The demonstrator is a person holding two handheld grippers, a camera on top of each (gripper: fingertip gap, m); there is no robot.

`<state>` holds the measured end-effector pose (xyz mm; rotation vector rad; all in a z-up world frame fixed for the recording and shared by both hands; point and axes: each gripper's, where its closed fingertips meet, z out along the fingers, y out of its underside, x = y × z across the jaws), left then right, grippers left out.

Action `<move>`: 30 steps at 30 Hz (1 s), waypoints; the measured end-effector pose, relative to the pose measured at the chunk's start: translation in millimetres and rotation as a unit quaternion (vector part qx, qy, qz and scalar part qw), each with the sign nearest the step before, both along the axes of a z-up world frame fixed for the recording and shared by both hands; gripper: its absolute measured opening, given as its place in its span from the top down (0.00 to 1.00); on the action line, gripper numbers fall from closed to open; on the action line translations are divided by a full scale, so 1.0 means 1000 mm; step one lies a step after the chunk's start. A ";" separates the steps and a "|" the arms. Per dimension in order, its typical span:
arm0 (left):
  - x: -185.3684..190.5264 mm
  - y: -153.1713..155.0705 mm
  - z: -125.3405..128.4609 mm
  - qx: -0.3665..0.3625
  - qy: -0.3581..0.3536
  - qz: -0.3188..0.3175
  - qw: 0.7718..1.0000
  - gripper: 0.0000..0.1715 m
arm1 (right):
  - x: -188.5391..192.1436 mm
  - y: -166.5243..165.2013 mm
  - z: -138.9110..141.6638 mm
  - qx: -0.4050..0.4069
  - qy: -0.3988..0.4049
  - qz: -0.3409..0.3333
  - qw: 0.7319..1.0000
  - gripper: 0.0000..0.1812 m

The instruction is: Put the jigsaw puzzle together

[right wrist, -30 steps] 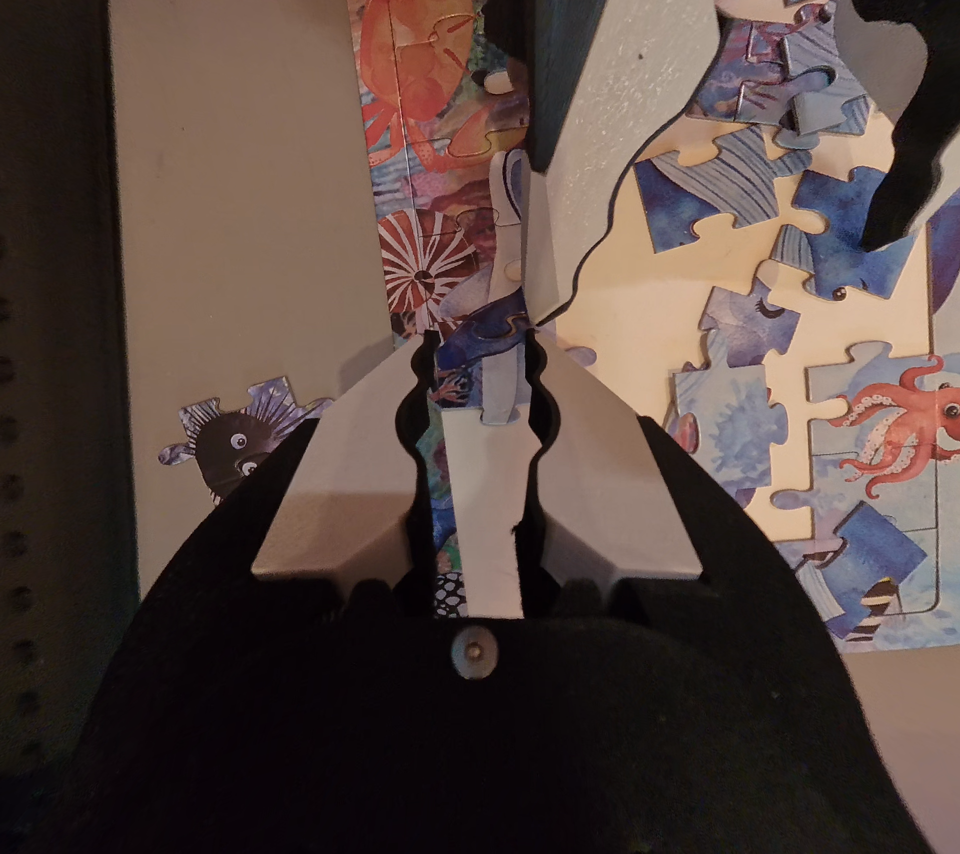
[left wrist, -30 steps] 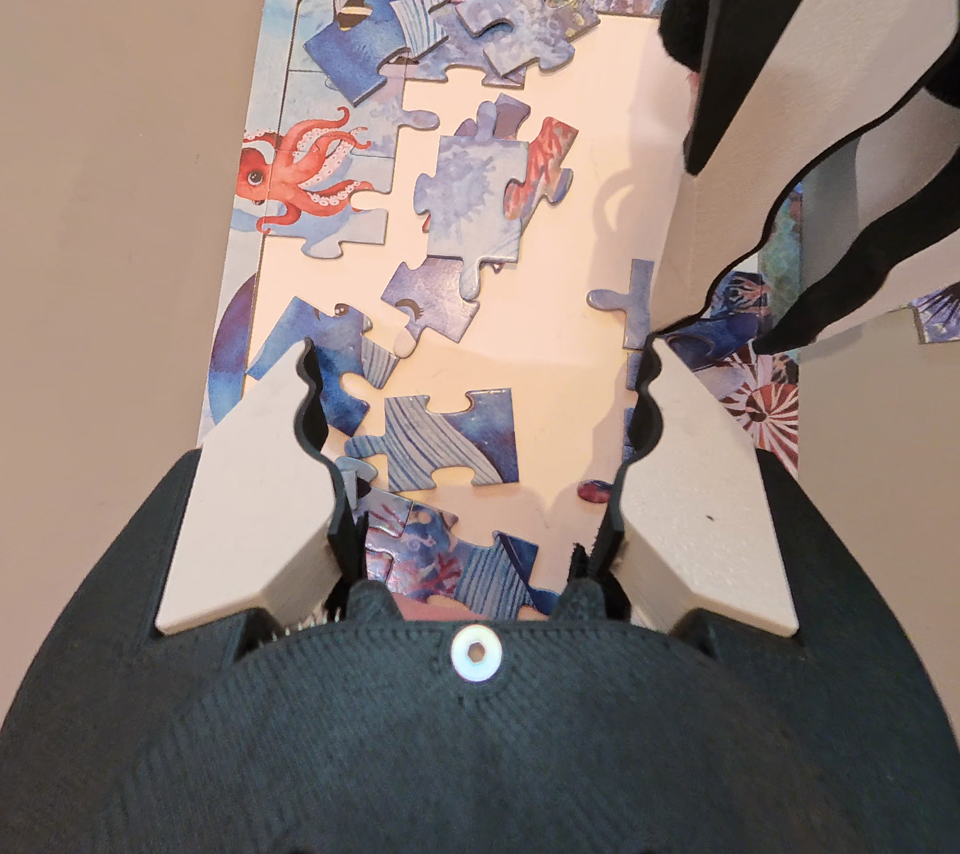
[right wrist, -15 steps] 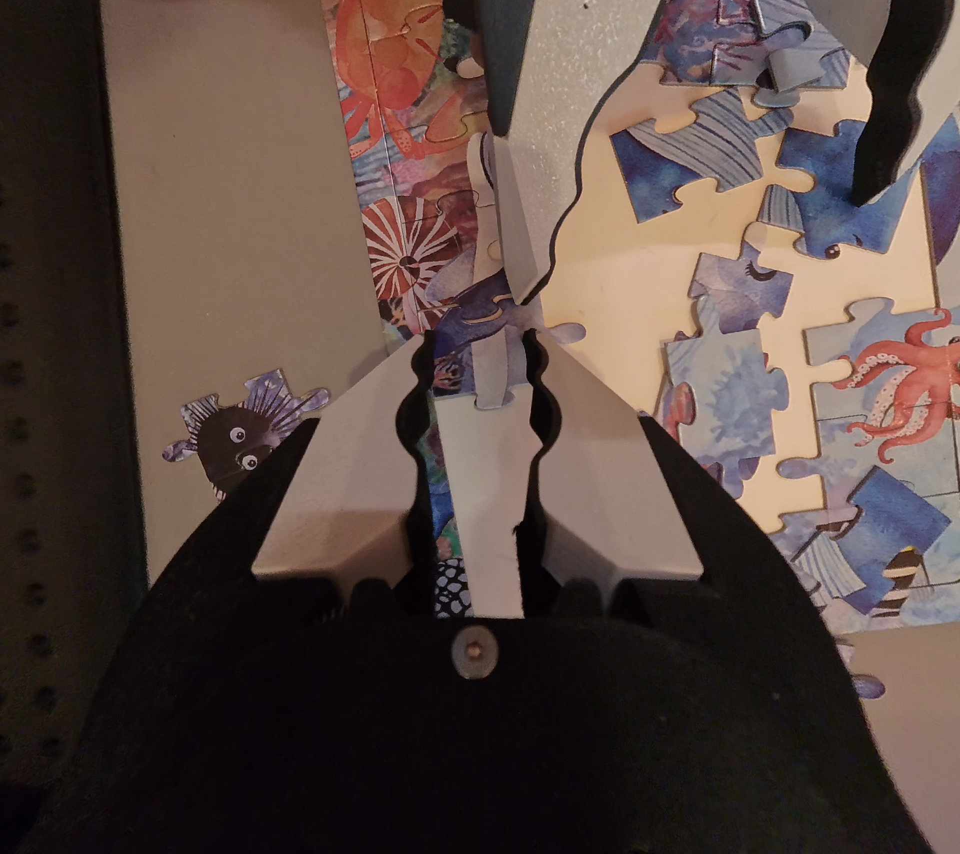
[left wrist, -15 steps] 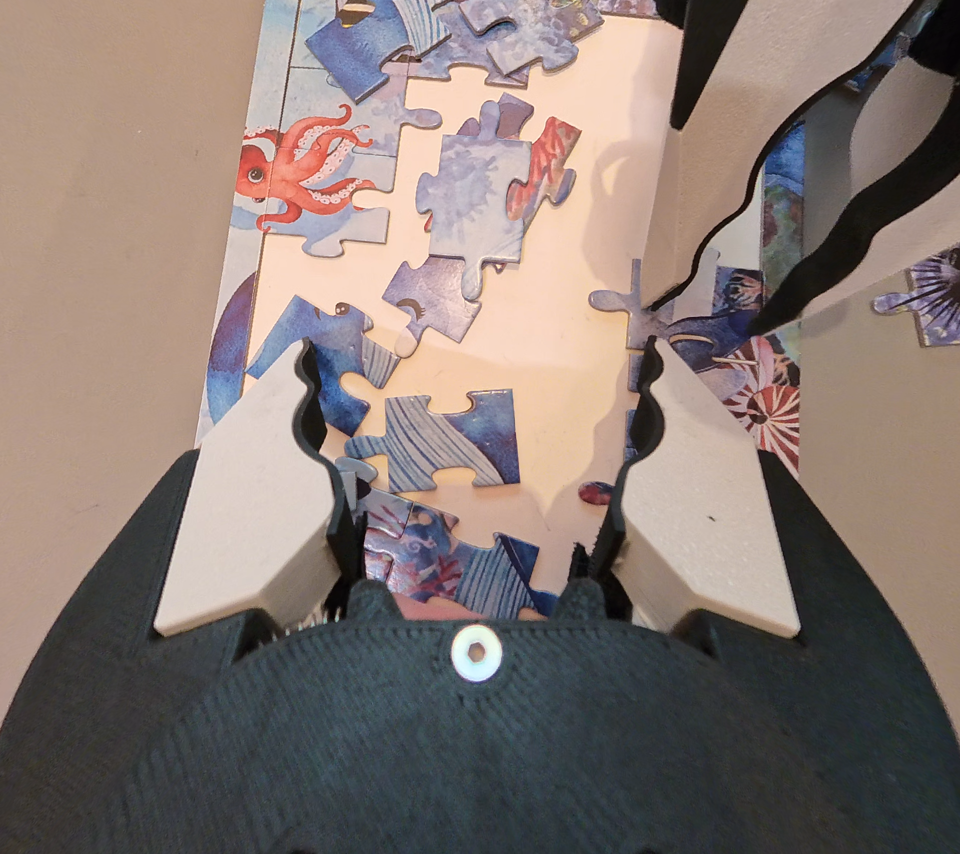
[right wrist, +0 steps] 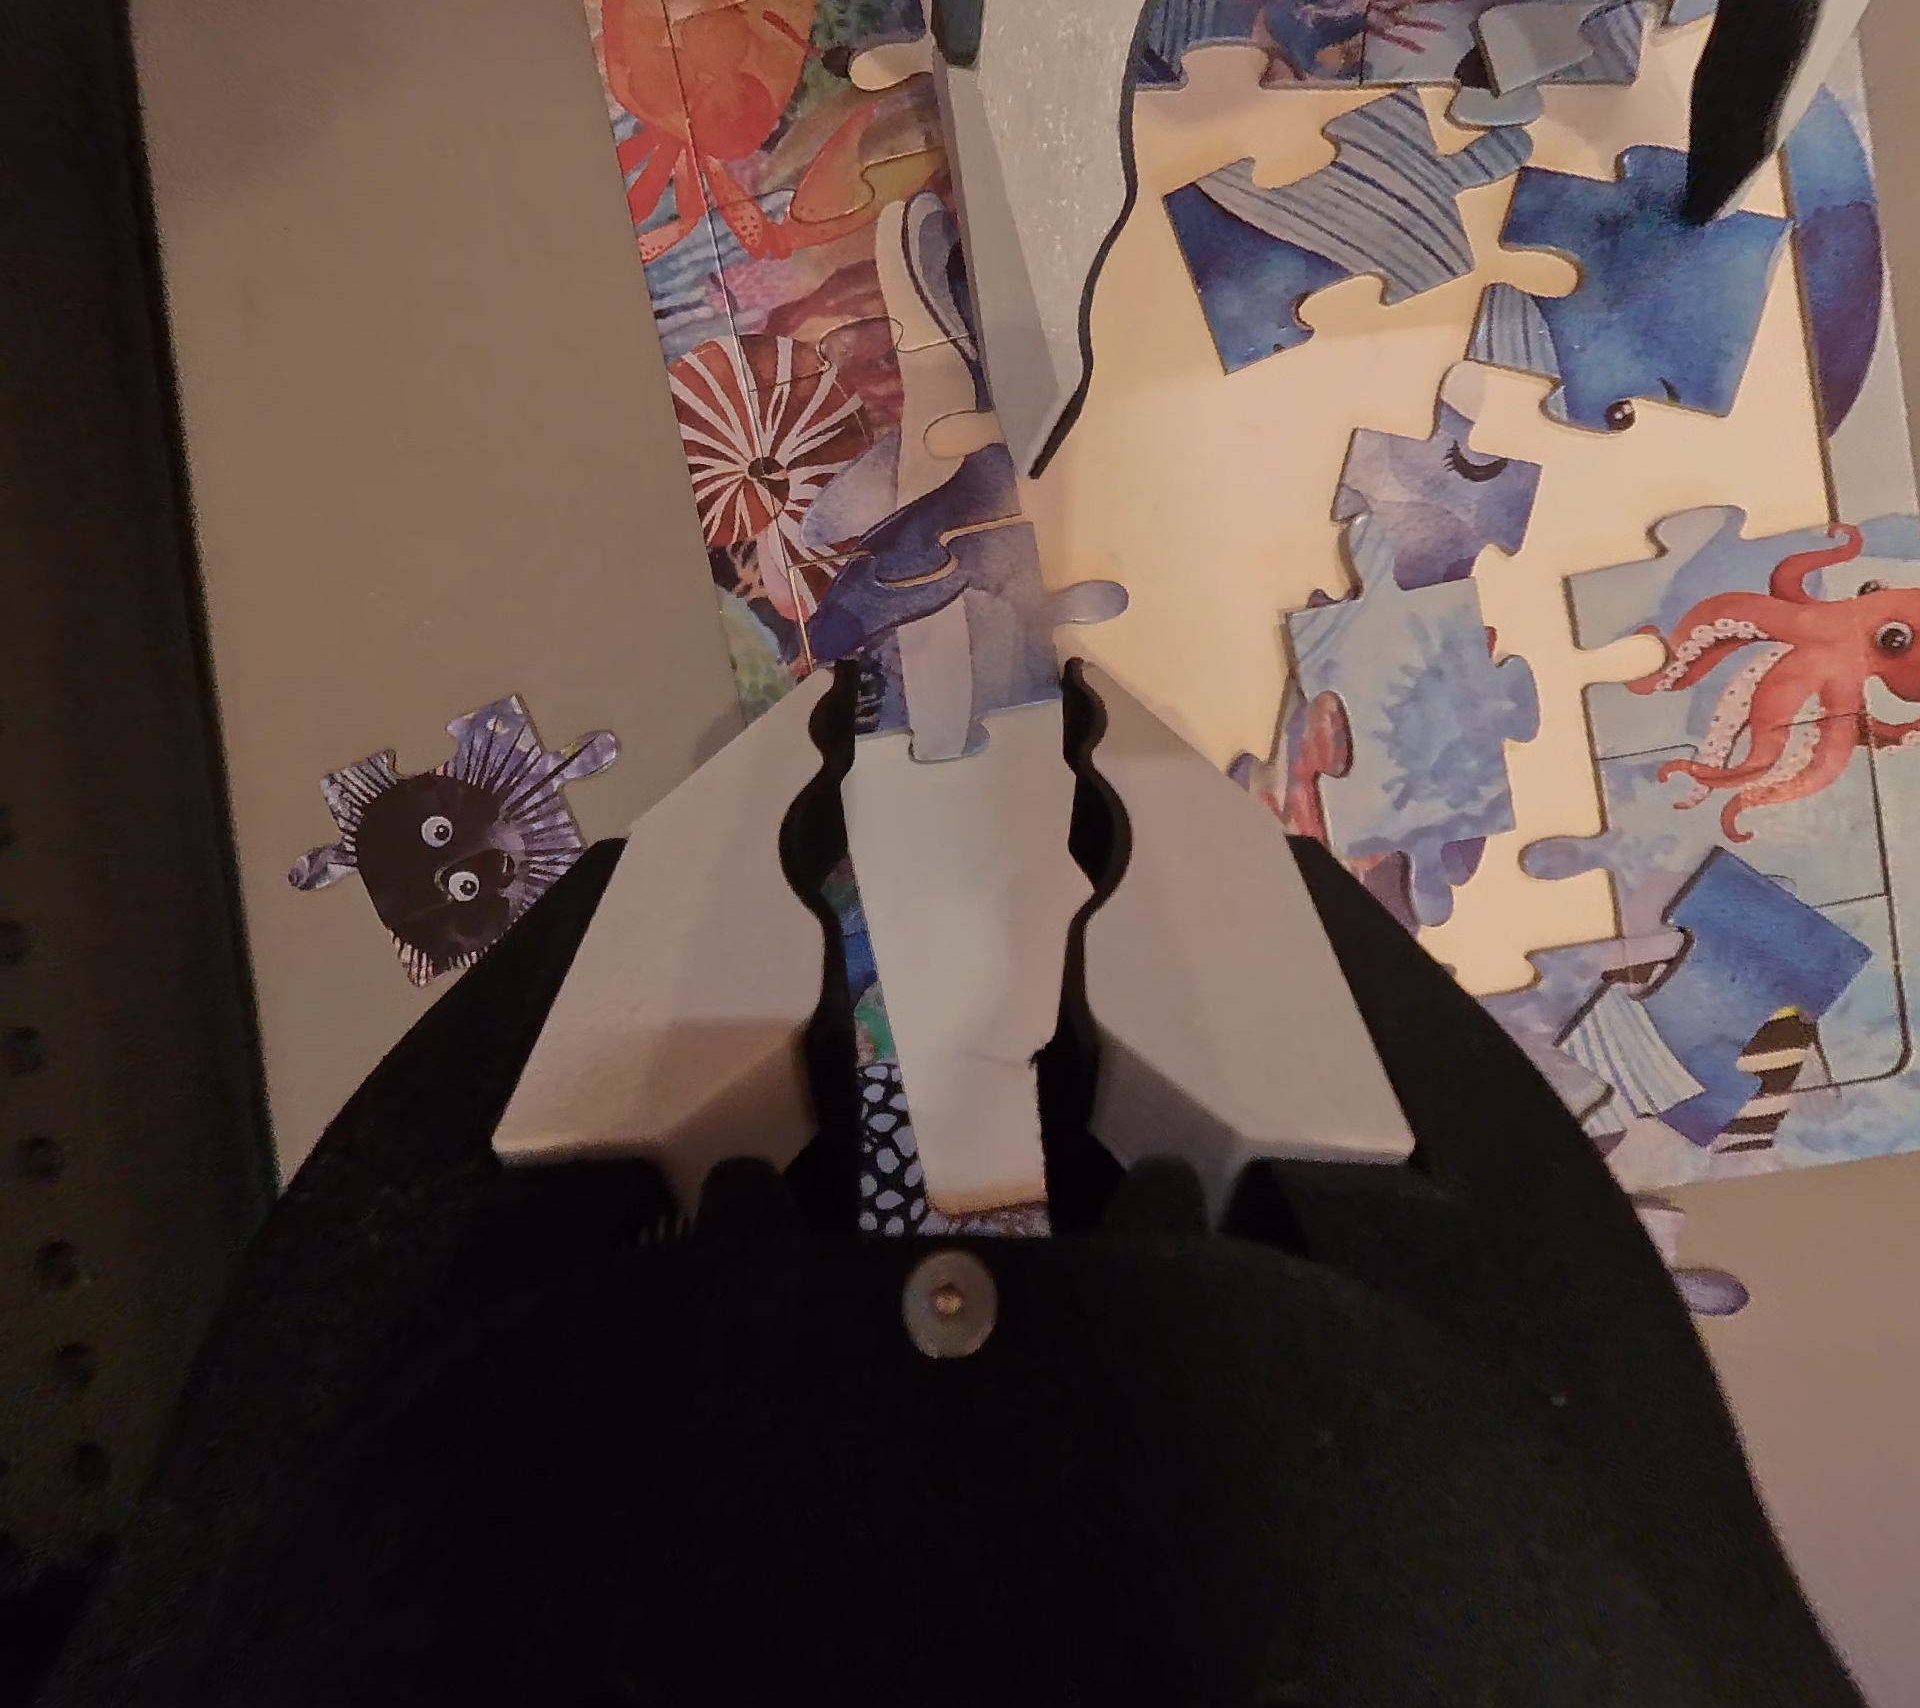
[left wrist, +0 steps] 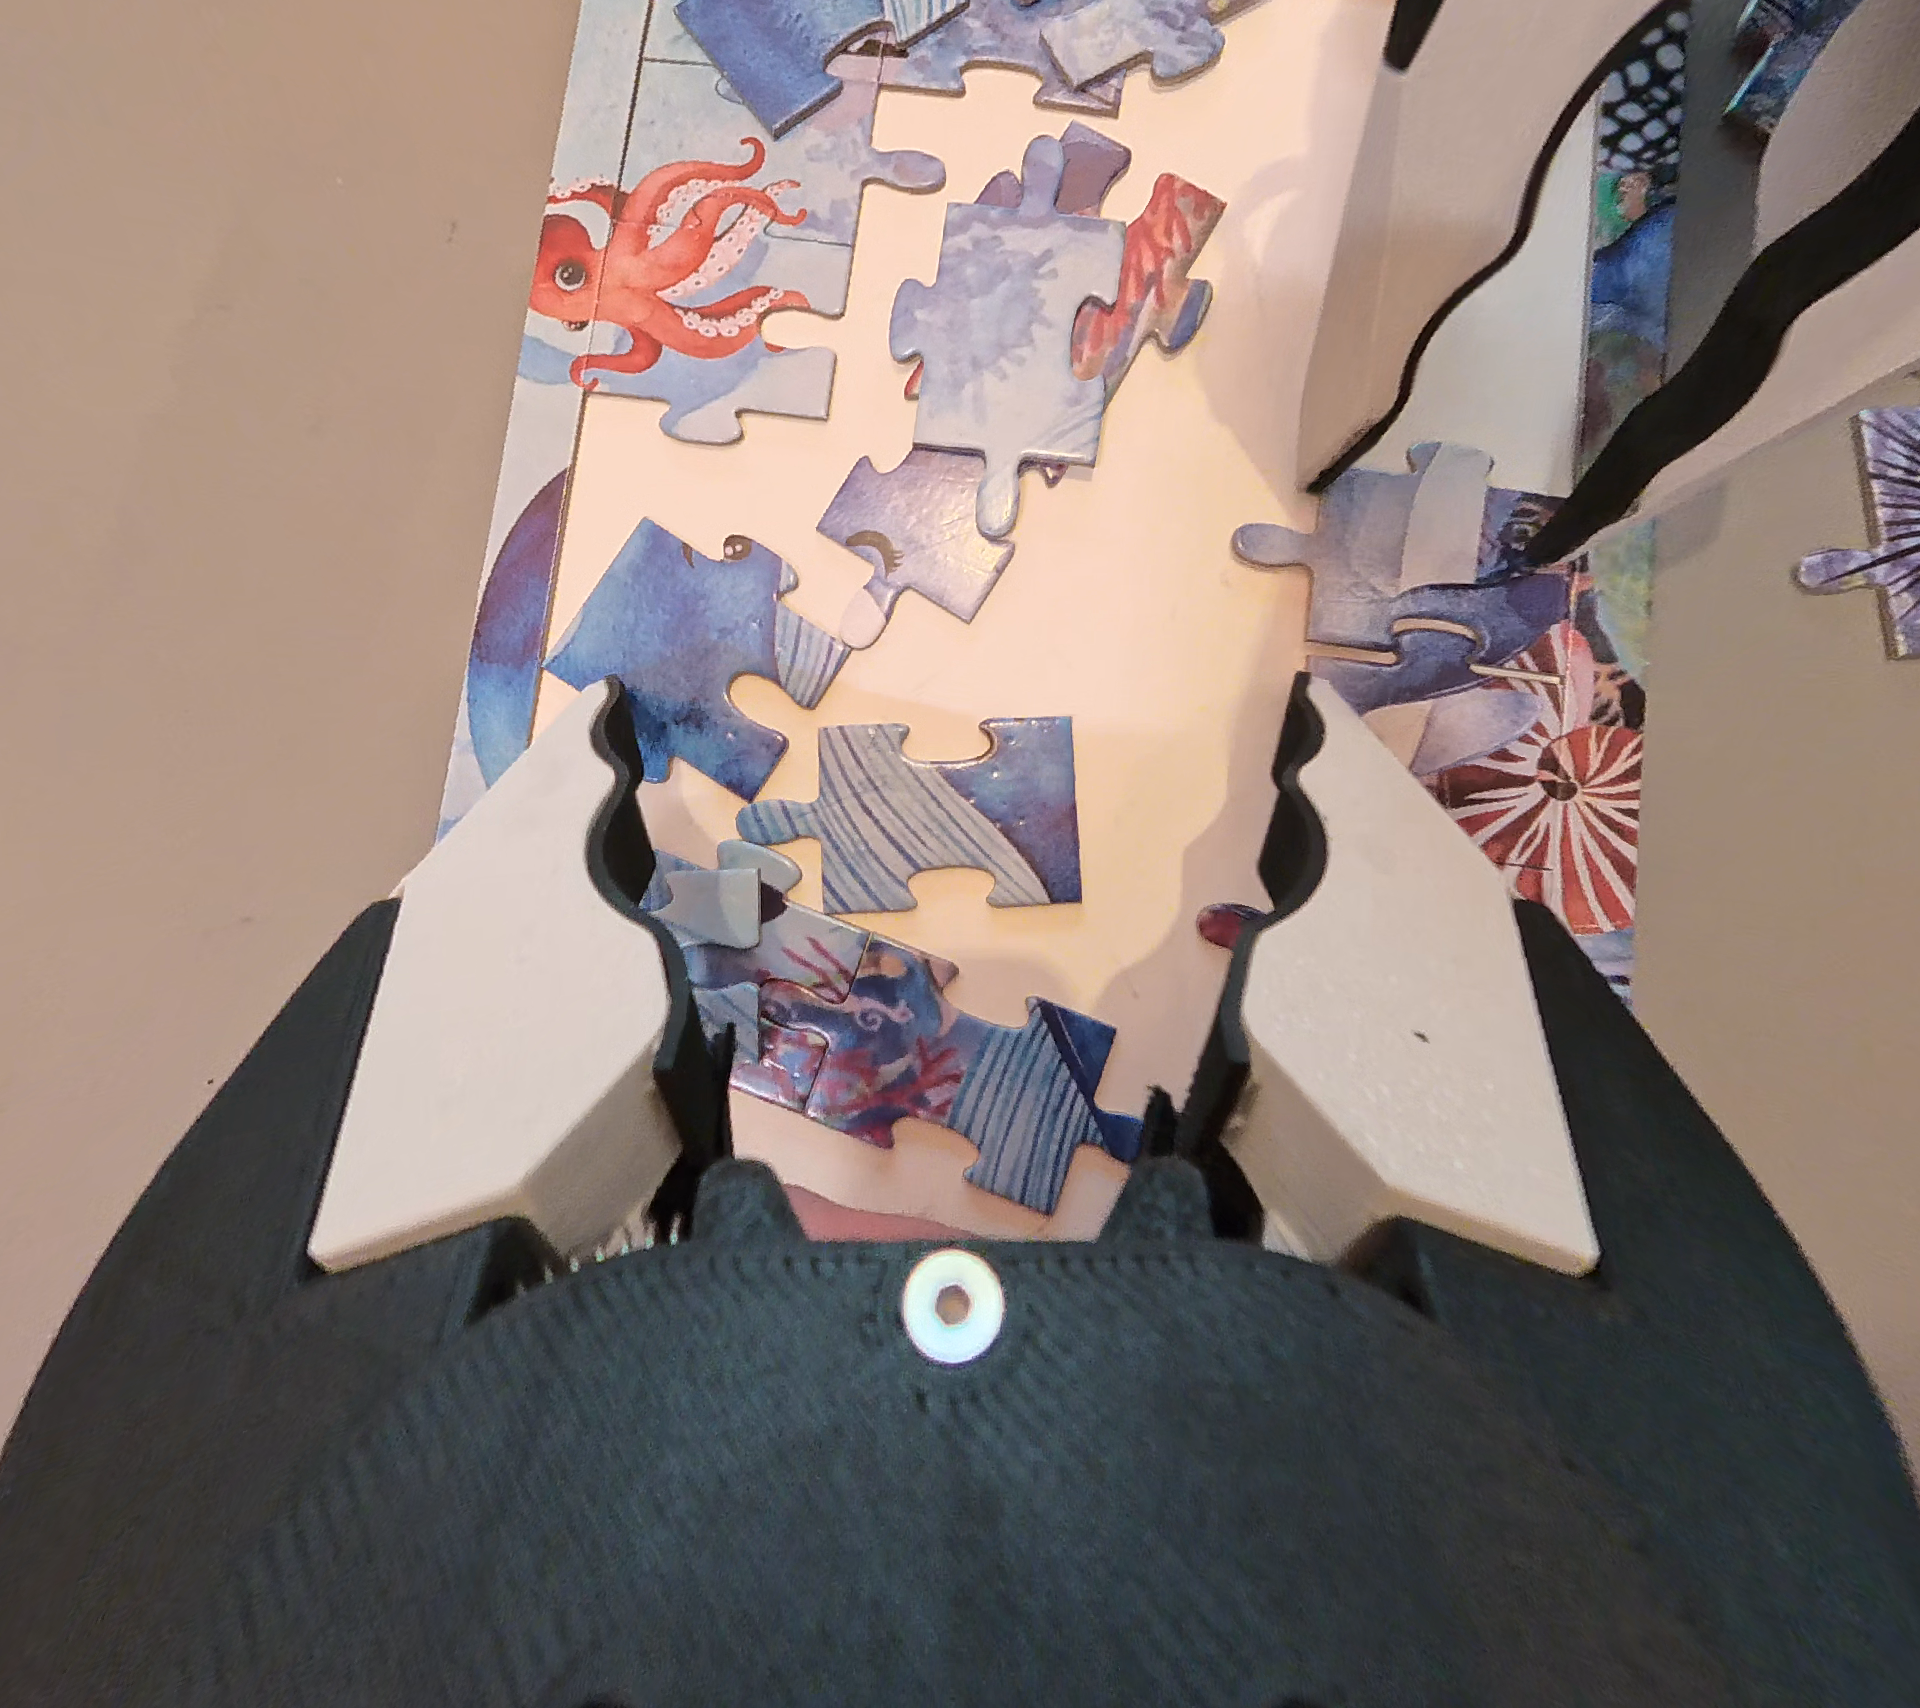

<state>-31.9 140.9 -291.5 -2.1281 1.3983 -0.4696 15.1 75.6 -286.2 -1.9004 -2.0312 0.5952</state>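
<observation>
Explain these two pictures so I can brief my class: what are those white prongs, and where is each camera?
A person holds two pincer tools, each carrying a camera that looks along its white fingers. One picture comes from the left gripper, wide open and empty, above the puzzle board, where loose pieces lie. The other comes from the right gripper, partly open, tips astride a blue piece lying flat on the board. A spiky-creature piece lies on the table.

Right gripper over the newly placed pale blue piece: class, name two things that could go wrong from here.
1. The pale blue piece shows a gap at its joint, so it may not be fully seated and could lift as the right gripper moves.
2. Loose pieces overlap at the tray's far end; a sweep might scatter them.
</observation>
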 end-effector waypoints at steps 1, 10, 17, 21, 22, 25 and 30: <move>0.000 0.000 0.000 -0.001 0.000 0.000 1.000 0.30 | -0.001 -0.001 -0.001 0.001 0.000 0.002 1.000 0.79; -0.001 -0.002 0.000 -0.001 0.007 -0.002 1.000 0.29 | -0.004 -0.003 -0.001 -0.002 0.002 0.004 1.000 0.78; -0.011 -0.001 0.012 0.003 -0.004 0.007 1.000 0.29 | -0.004 -0.001 0.007 0.006 0.000 0.002 1.000 0.78; -0.014 -0.004 0.005 -0.004 0.014 0.002 1.000 0.29 | -0.002 0.003 0.001 0.006 -0.012 -0.008 1.000 0.80; -0.015 -0.005 0.004 -0.005 0.018 0.000 1.000 0.29 | -0.002 0.002 -0.002 0.001 -0.016 -0.008 1.000 0.80; -0.015 -0.008 0.000 -0.011 0.026 -0.005 1.000 0.29 | -0.004 -0.001 -0.001 0.001 -0.013 -0.004 1.000 0.80; -0.015 -0.010 -0.002 -0.015 0.028 -0.008 0.999 0.29 | -0.002 0.002 0.000 0.005 -0.015 -0.008 1.000 0.80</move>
